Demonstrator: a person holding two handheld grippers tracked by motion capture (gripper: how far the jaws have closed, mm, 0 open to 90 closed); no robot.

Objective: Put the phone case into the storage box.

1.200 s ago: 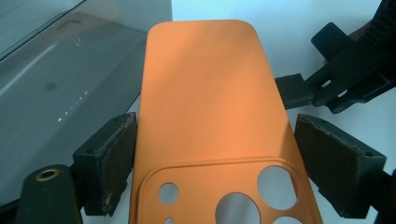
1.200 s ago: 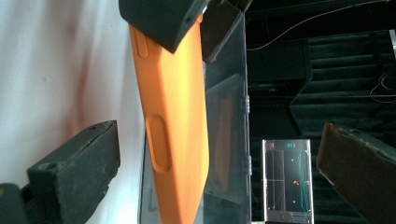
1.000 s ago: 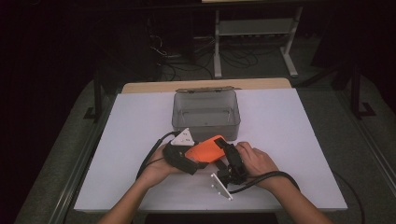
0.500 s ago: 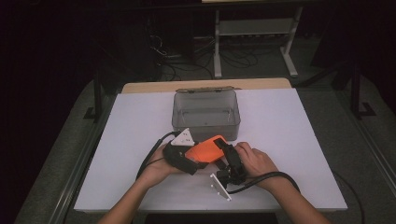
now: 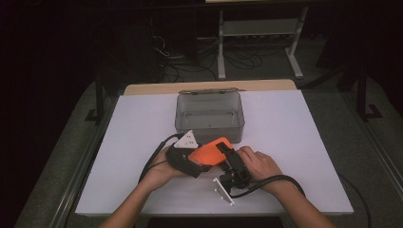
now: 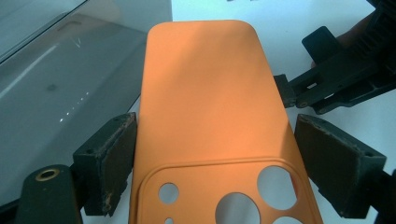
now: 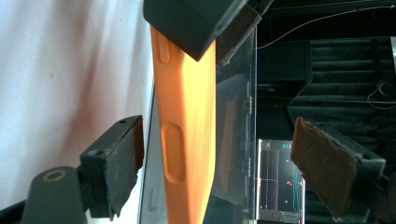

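Your left gripper (image 6: 215,177) pinches the orange phone case (image 6: 210,107); your right gripper (image 7: 219,163) view shows spread jaws flanking its edge, clear box (image 5: 210,114) behind

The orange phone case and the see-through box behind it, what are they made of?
The orange phone case looks like soft silicone or rubbery plastic: matte, smooth, no sharp glints, rounded corners and moulded side buttons. The box looks like hard clear plastic with a smoky tint: you see through its walls, and they throw glossy reflections. Neither can be told for certain.
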